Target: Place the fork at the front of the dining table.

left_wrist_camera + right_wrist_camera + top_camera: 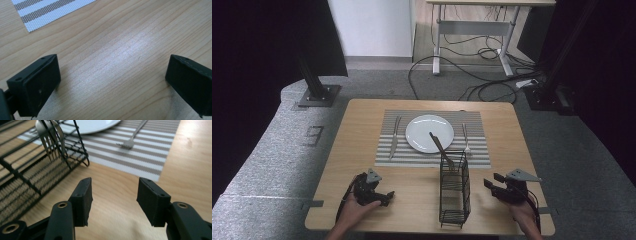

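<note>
A black wire caddy [454, 187] stands on the wooden table between my two grippers. A fork [48, 143] leans inside it, tines down, its handle [437, 141] slanting out over the white plate [427, 131]. The plate sits on a striped placemat [477, 150], with a knife [394, 139] to its left and a second fork [466, 139] to its right. My left gripper [387, 196] rests near the front edge, left of the caddy, open over bare wood [113, 67]. My right gripper [492, 181] is right of the caddy, open and holding nothing [115, 183].
The placemat's near corner [45, 10] lies ahead of the left gripper. Bare wood [412, 182] spreads between the mat and the front edge. Beyond the table are a black stand base [318, 95], floor cables [482, 87] and a white desk frame [472, 27].
</note>
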{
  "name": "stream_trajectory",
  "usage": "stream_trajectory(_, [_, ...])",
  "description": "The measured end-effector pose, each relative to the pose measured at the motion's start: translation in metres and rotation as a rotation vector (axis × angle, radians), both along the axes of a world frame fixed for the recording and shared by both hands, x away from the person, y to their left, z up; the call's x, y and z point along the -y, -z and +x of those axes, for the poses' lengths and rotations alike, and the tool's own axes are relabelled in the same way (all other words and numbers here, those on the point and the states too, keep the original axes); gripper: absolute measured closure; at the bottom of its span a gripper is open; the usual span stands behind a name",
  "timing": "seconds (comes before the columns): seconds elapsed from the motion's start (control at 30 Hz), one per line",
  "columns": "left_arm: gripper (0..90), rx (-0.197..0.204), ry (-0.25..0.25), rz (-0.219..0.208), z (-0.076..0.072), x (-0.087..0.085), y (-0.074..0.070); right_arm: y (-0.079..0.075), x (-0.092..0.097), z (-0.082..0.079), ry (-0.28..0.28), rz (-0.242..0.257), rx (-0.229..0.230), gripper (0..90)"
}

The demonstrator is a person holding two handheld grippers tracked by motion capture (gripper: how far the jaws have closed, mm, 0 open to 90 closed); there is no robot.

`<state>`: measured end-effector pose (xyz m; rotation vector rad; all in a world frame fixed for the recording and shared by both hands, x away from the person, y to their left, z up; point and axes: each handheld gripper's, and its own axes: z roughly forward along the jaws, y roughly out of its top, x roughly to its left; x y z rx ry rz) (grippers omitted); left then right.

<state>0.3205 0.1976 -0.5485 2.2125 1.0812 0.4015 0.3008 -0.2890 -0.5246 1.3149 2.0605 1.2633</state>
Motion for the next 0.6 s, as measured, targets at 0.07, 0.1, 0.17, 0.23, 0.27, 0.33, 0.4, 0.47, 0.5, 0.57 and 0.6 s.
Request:
stream_trajectory(0.07, [0.0, 0.000, -0.001, -0.001, 0.000, 0.000, 0.000, 0.003, 0.004, -0.004, 0.002, 0.000, -0.004, 45.1])
stream_trajectory(0.1, [0.0, 0.000, -0.001, -0.001, 0.000, 0.000, 0.000, 0.005, 0.006, -0.006, 0.005, 0.001, -0.006, 45.1])
stream_trajectory(0.17, [0.0, 0.000, -0.001, 0.000, 0.000, 0.000, 0.000, 0.008, 0.007, -0.007, 0.007, 0.000, -0.012, 45.0])
stream_trajectory(0.23, [0.0, 0.000, -0.002, 0.000, 0.000, 0.000, 0.000, 0.010, 0.008, -0.007, 0.007, -0.006, -0.016, 45.0])
stream_trajectory(0.27, [0.0, 0.000, -0.002, 0.000, 0.000, 0.000, 0.000, 0.010, 0.008, -0.007, 0.007, -0.006, -0.016, 45.0])
stream_trajectory(0.33, [0.0, 0.000, -0.003, 0.000, 0.000, 0.000, 0.000, 0.012, 0.008, -0.006, 0.007, -0.006, -0.017, 44.9])
stream_trajectory(0.4, [0.0, 0.000, -0.004, 0.000, 0.000, 0.000, 0.000, 0.013, 0.008, -0.005, 0.010, -0.009, -0.020, 44.6])
stream_trajectory(0.47, [0.0, 0.000, -0.005, 0.000, 0.000, 0.000, 0.000, 0.014, 0.009, -0.005, 0.011, -0.008, -0.024, 44.5])
stream_trajectory(0.5, [0.0, 0.000, -0.005, 0.000, 0.000, 0.000, 0.000, 0.016, 0.009, -0.004, 0.012, -0.015, -0.031, 44.0])
stream_trajectory(0.57, [0.0, 0.000, -0.006, 0.000, -0.001, 0.000, 0.000, 0.018, 0.010, -0.003, 0.013, -0.021, -0.039, 43.2])
stream_trajectory(0.6, [0.0, 0.000, -0.007, 0.000, -0.001, 0.000, 0.000, 0.019, 0.010, -0.003, 0.015, -0.027, -0.043, 42.8])
